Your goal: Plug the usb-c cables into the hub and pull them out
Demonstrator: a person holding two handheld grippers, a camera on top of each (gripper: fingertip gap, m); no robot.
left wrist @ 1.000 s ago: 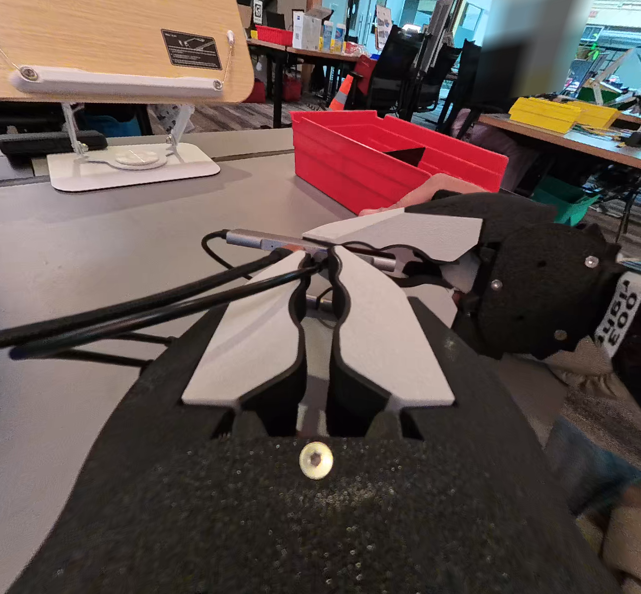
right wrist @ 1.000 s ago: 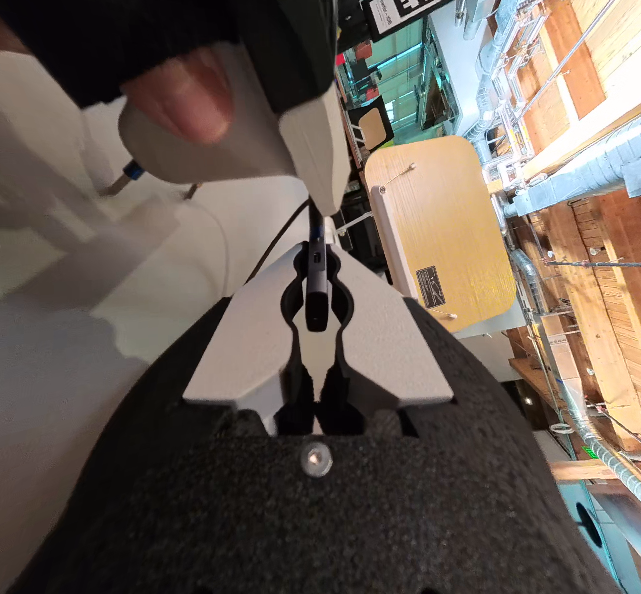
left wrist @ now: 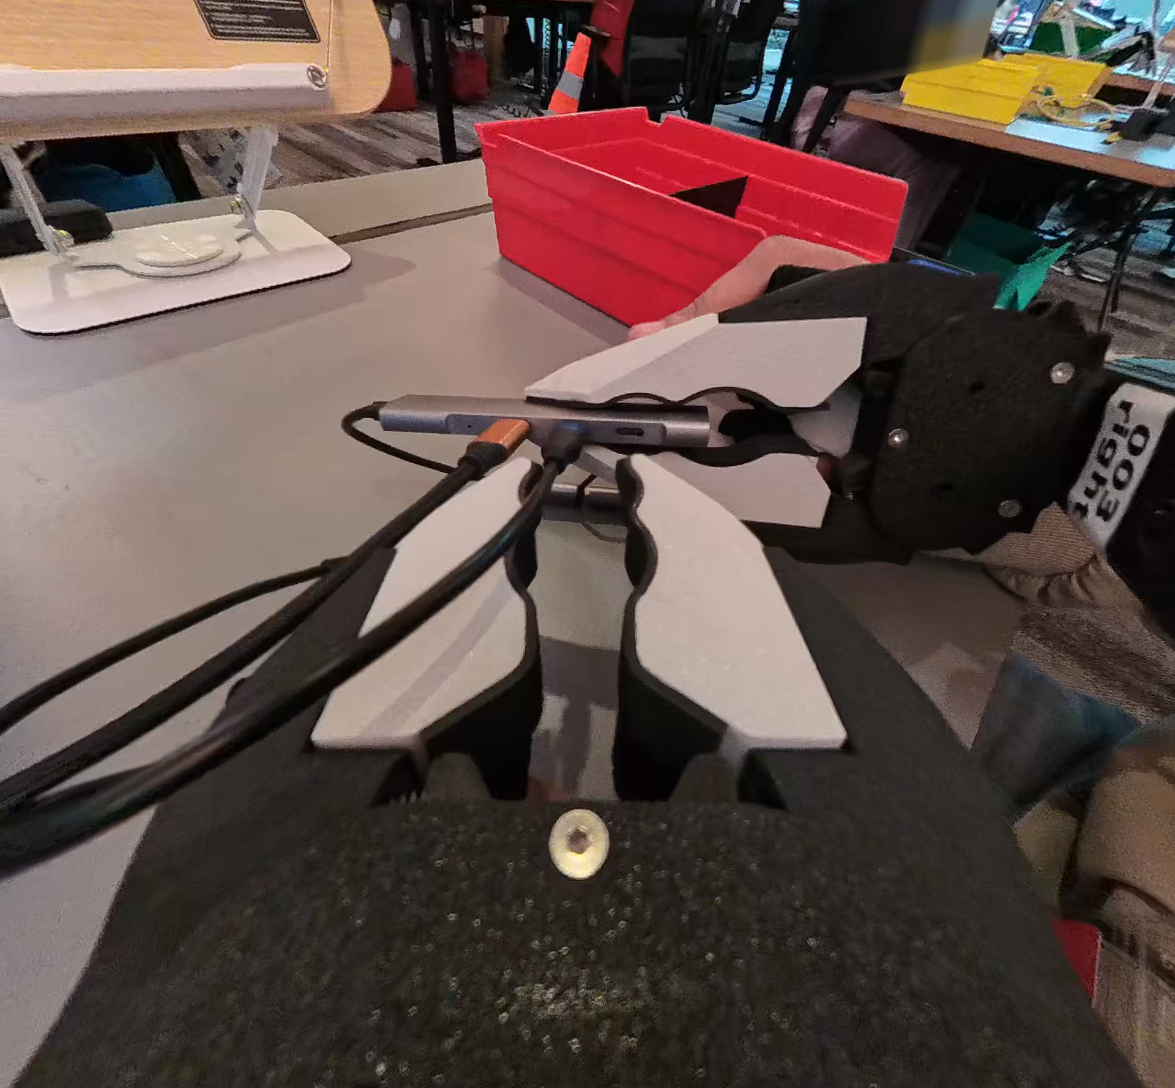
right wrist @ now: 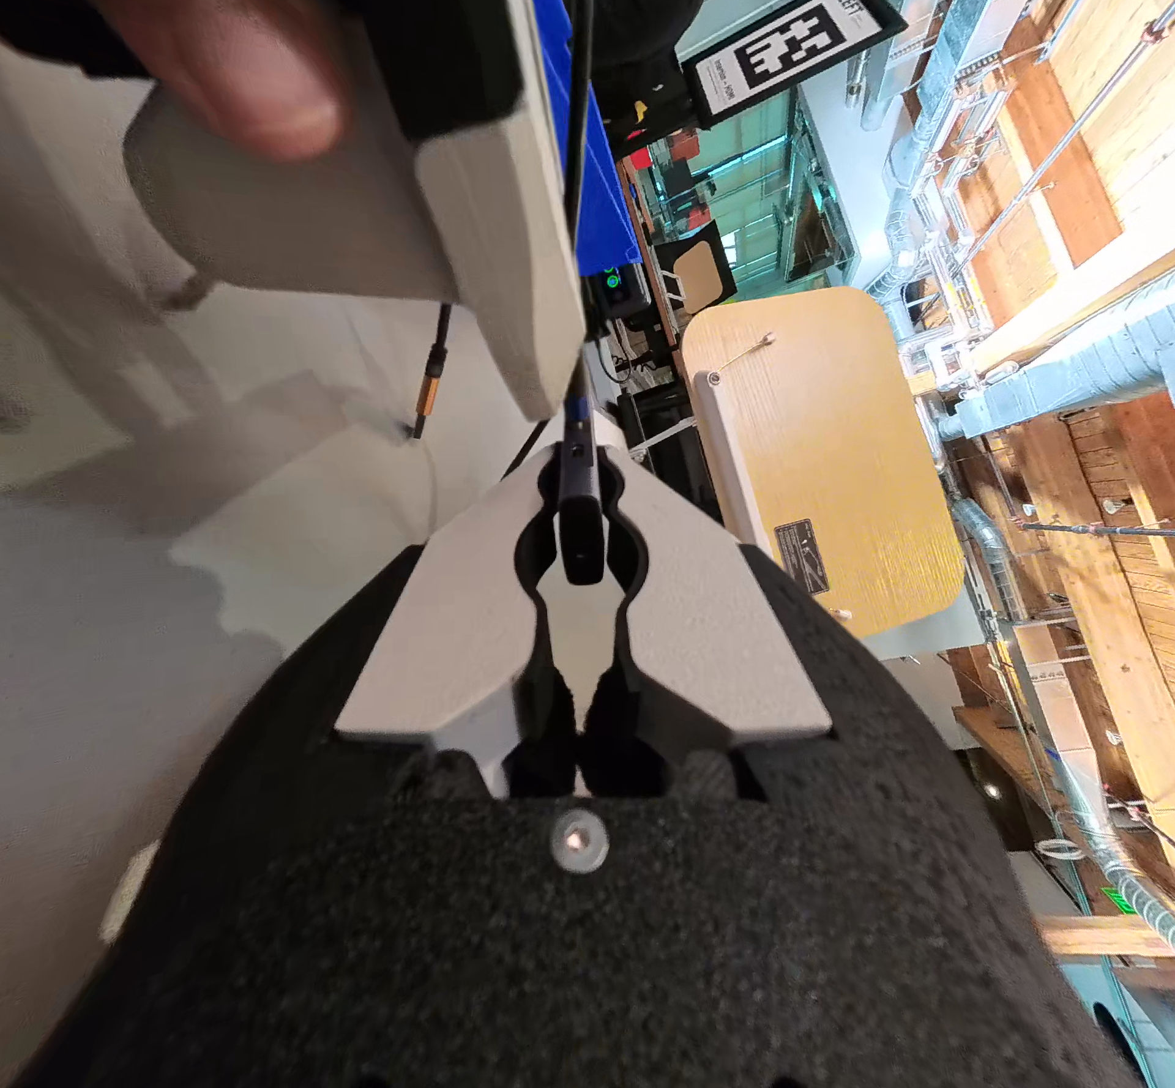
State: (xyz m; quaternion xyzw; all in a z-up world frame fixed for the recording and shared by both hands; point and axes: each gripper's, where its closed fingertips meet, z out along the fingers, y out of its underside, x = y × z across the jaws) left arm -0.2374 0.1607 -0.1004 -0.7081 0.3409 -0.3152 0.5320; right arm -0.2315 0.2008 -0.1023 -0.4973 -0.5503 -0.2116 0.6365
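Two cables (left wrist: pixel 356 600), orange-tipped and dark, sit plugged into one hub (left wrist: pixel 547 418) above the table (left wrist: pixel 191 453). Left gripper (left wrist: pixel 575 472) gapes empty just before it; right gripper (right wrist: pixel 580 453), rolled sideways, clamps the hub's end.

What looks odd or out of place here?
Nothing stands out. The right gripper clamps the hub level above the table; two cables are plugged in, and the left gripper is open.
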